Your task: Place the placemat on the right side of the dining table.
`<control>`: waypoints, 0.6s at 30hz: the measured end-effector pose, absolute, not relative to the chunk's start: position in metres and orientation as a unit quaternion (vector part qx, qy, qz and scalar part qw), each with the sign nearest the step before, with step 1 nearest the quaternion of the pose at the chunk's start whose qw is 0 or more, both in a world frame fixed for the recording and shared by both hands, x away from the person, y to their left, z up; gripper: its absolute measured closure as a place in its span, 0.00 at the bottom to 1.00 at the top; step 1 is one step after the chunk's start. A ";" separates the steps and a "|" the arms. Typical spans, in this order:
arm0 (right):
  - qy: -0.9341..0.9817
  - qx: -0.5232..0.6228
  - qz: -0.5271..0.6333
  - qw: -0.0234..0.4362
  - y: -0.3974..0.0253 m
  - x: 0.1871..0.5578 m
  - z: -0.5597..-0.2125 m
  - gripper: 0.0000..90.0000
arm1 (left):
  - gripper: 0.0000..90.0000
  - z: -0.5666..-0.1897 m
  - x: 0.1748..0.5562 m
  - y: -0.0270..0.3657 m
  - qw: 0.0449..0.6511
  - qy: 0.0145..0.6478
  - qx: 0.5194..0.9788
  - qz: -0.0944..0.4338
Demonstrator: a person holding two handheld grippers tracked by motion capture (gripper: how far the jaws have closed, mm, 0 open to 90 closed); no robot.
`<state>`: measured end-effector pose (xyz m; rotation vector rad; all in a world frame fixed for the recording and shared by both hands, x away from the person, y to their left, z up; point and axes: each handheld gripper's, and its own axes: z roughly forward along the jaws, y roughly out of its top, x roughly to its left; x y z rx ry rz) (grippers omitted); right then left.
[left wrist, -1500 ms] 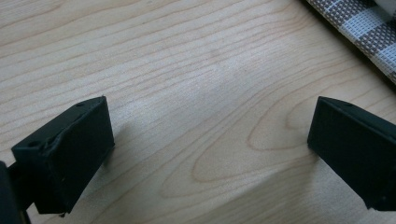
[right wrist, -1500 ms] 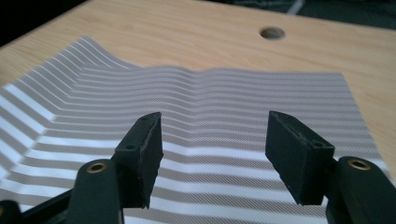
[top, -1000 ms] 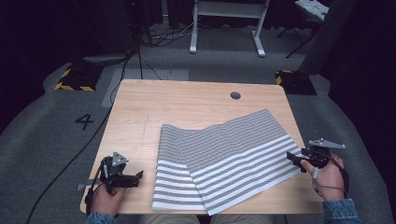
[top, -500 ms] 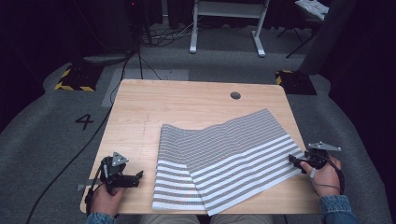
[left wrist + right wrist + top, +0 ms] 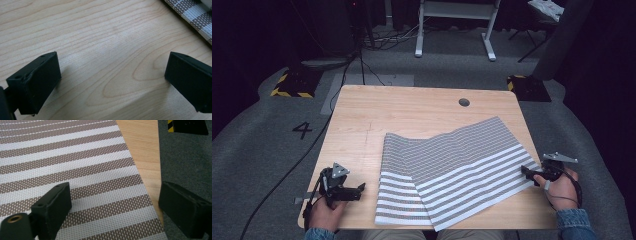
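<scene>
Placemat (image 5: 457, 172), striped and woven, lies on the near half of the table (image 5: 412, 110), its left part folded over at an angle. Right gripper (image 5: 528, 173) sits at the placemat's right edge, jaws wide apart, holding nothing, straddling that edge. Left gripper (image 5: 357, 190) rests left of the placemat, jaws wide, empty. Step looks like reaching to grasp; next, close on the edge. Cable hole (image 5: 464, 102) beyond the placemat; nothing blocks.

Inventory as I count it: one tabletop (image 5: 412, 112), carrying one striped woven mat (image 5: 452, 170), folded over on itself. I operate two claws, the left claw (image 5: 357, 190) and the right claw (image 5: 526, 171). One round cable hole (image 5: 464, 102) sits in the tabletop.
</scene>
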<state>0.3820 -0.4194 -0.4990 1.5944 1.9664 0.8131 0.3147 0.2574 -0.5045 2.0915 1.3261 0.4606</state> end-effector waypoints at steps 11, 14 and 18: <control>0.750 0.555 0.295 0.205 -0.401 0.378 -0.487 0.84 | 0.00 -0.505 0.315 0.258 0.308 0.501 0.790 0.173; 0.763 0.540 0.290 0.205 -0.396 0.378 -0.483 0.91 | 0.00 -0.505 0.315 0.258 0.308 0.501 0.790 0.173; 0.770 0.509 0.306 0.232 -0.391 0.380 -0.459 0.96 | 0.00 -0.505 0.315 0.258 0.308 0.501 0.790 0.173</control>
